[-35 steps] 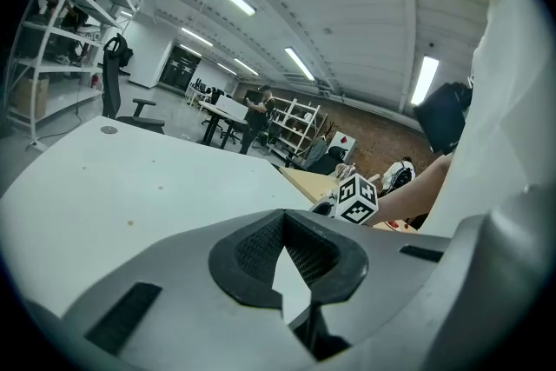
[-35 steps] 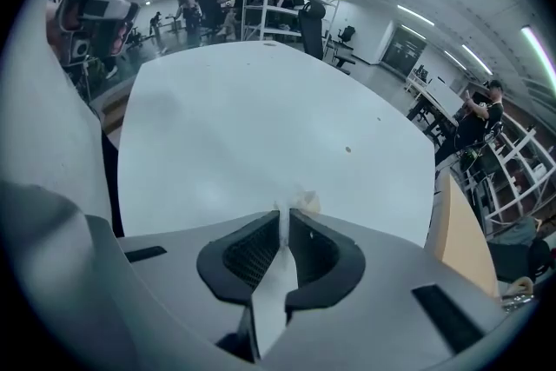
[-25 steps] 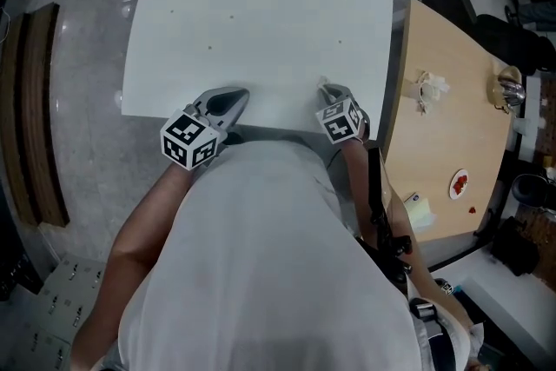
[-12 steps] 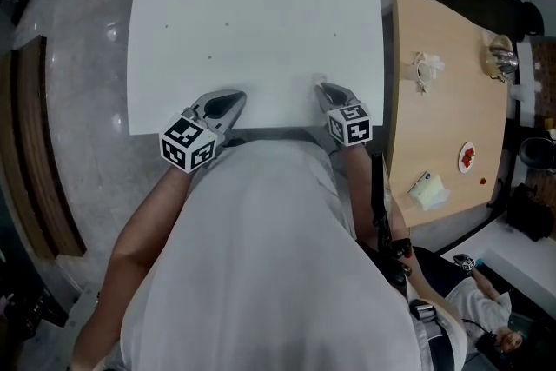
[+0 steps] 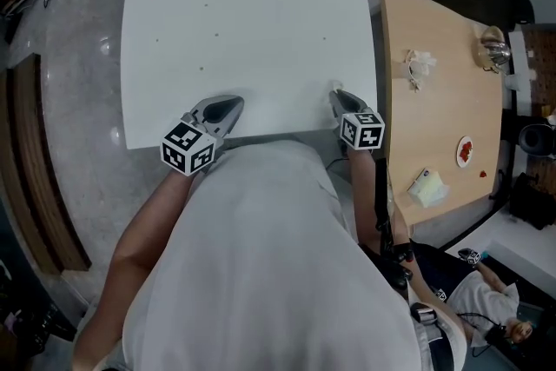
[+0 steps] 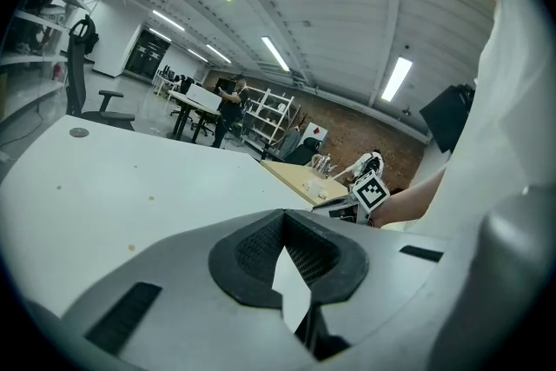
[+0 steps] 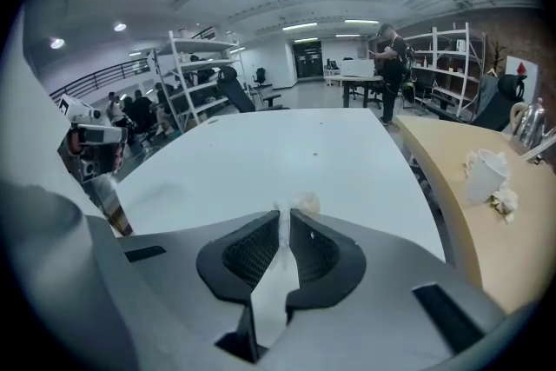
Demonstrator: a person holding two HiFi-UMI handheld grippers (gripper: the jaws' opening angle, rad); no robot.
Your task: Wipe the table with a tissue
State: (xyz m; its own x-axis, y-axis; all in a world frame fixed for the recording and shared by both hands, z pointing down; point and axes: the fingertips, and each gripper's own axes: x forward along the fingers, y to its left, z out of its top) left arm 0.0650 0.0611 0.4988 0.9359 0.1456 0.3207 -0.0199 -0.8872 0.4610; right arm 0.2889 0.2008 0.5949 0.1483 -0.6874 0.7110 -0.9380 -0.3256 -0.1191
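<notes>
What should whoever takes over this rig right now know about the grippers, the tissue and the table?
Left gripper: shut, empty, over the near edge of the table.
Right gripper: shut on the tissue, by the table's near right corner.
Done: tissue is in hand. How much has been wiped cannot be told.
Left: small specks dot the top further out; wiping across them is probably next.
</notes>
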